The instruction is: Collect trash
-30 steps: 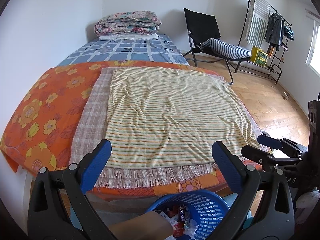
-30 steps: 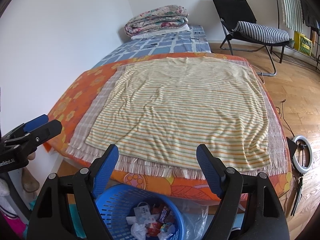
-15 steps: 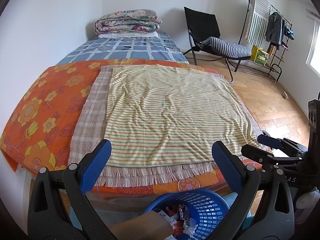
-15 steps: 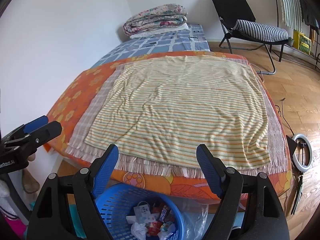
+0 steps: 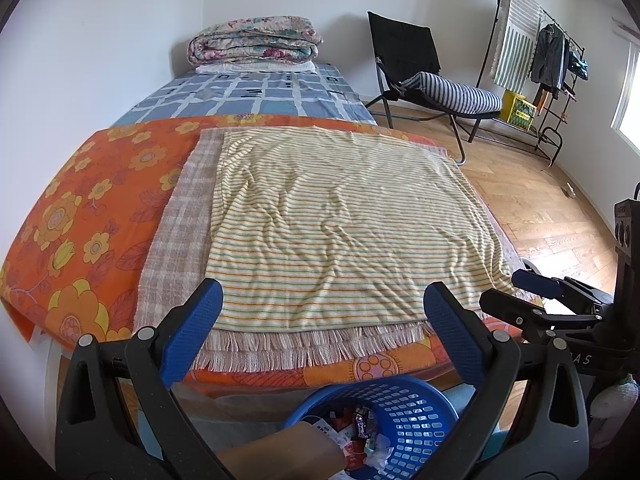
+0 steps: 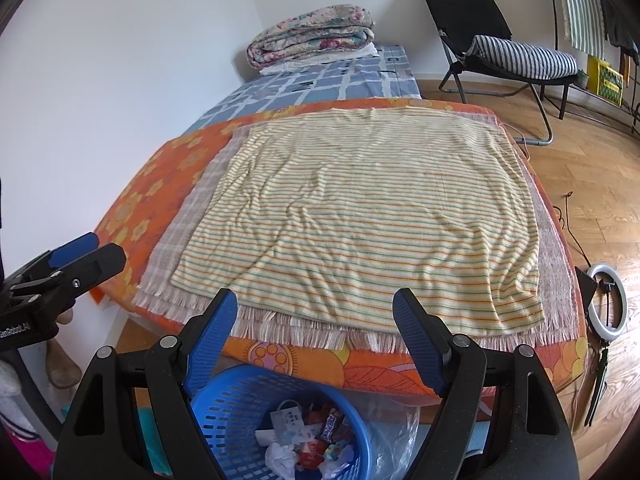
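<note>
Bed [image 5: 100,216] w/ striped cloth [image 6: 360,216]; blue basket [image 6: 256,412] (trash inside) below; both grippers, left [image 5: 322,330] & right [image 6: 316,334], wide apart, empty.

Both wrist views face along the bed [image 5: 332,216], sharing it.

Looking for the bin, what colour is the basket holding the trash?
Blue, a perforated plastic basket with wrappers inside; clearest in the right wrist view.
</note>
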Motion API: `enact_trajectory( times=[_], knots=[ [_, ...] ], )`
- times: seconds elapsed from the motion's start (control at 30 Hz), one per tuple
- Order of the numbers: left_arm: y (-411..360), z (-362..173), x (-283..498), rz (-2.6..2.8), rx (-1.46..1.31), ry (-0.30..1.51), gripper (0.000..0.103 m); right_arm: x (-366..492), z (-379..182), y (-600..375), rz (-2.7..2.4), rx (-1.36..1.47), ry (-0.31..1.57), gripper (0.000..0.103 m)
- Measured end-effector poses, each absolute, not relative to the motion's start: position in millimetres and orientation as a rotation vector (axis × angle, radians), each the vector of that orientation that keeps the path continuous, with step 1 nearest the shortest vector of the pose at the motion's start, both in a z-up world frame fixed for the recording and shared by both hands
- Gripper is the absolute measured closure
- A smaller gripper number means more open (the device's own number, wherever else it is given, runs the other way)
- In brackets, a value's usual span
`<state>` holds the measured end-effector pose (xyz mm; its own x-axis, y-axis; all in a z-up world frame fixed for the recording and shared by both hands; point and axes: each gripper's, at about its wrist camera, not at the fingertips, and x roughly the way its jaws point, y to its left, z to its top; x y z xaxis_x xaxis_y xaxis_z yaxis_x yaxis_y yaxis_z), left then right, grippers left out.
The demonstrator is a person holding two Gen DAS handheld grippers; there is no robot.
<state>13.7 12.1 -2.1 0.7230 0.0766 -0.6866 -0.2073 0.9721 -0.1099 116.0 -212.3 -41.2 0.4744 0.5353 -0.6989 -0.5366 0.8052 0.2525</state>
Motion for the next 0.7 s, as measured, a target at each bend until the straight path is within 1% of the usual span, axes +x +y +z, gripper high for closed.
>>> enact_trajectory(
  times=[0.7],
  knots=[
    [12.2,-2.7,14.5,0.157,-0.186,0.75,0.001,115.9,-43.5,-212.0,0.655,0.009,0.868,0.023]
  ],
)
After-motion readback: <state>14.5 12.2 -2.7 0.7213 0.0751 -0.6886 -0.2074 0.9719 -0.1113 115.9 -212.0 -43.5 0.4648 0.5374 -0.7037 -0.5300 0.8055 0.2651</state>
